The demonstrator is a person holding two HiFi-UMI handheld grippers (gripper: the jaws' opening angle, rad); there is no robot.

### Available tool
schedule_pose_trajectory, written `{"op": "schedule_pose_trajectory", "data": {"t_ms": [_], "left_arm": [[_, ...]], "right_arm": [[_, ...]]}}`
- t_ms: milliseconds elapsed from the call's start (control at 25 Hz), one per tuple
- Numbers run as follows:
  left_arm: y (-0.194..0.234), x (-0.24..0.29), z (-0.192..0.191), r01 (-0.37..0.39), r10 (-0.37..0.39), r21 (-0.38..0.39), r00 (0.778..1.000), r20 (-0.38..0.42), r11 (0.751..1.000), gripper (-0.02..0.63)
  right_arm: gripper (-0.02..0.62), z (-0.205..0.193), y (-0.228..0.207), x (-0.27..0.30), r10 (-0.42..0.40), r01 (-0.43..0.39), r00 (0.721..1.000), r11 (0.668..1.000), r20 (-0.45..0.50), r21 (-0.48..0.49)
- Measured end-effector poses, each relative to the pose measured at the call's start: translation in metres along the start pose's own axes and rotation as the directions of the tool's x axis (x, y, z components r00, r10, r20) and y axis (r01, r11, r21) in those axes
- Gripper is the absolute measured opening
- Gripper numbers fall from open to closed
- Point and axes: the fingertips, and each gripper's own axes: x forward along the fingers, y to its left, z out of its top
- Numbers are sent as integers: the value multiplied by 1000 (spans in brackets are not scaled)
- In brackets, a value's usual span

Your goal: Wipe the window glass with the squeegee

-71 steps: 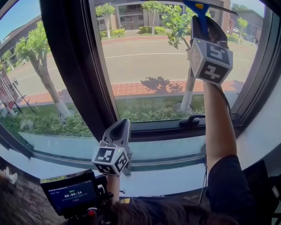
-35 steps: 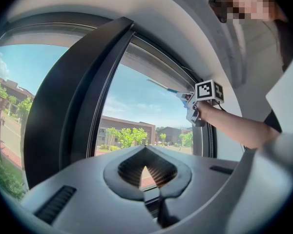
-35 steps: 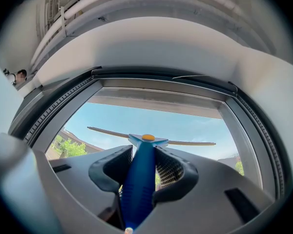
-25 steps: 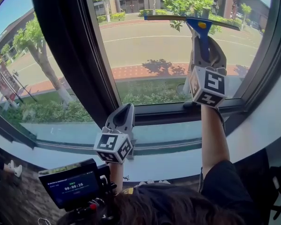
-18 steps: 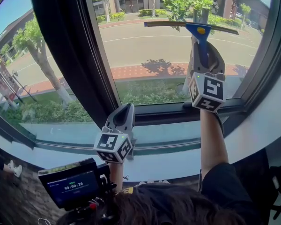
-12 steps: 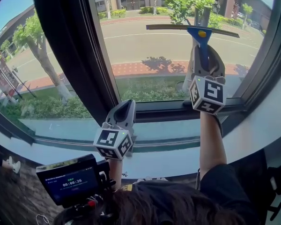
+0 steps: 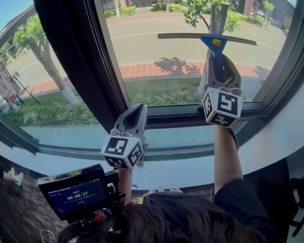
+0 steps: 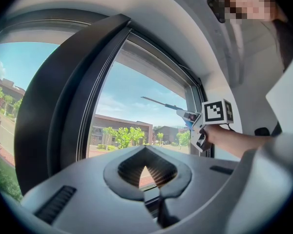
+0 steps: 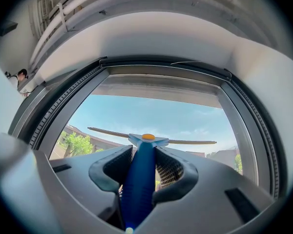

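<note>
A squeegee [image 7: 214, 47] with a blue handle lies flat against the right pane of window glass [image 7: 152, 59], its long blade level at about mid-height. My right gripper [image 7: 219, 67] is shut on the handle from below, arm raised. In the right gripper view the blue squeegee [image 9: 139, 177] runs up between the jaws to the blade against the sky. My left gripper [image 7: 134, 119] hovers low by the bottom frame, pointing up, shut on nothing. The left gripper view has the left gripper [image 8: 147, 172] in front, with the right gripper [image 8: 200, 130] and squeegee [image 8: 168, 105] beyond.
A wide dark mullion [image 7: 76, 49] splits the two panes. The dark bottom frame [image 7: 172, 118] and a white sill [image 7: 182, 168] run under the glass. A small screen device [image 7: 77, 192] sits low left. The window's side frame [image 7: 289, 59] is close on the right.
The squeegee and my right gripper have slid down the glass from near the top to mid-pane. The left gripper has stayed by the bottom frame.
</note>
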Motion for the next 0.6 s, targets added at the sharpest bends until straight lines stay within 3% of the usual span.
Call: {"op": "schedule_pose_trajectory", "data": {"t_ms": [600], "left_arm": [[1,-2,0,-7,7,-6,1000,-5,1000,2]], "right_arm": [[141,-37,7,-16,3,-3,999,1000,-34,0]]}}
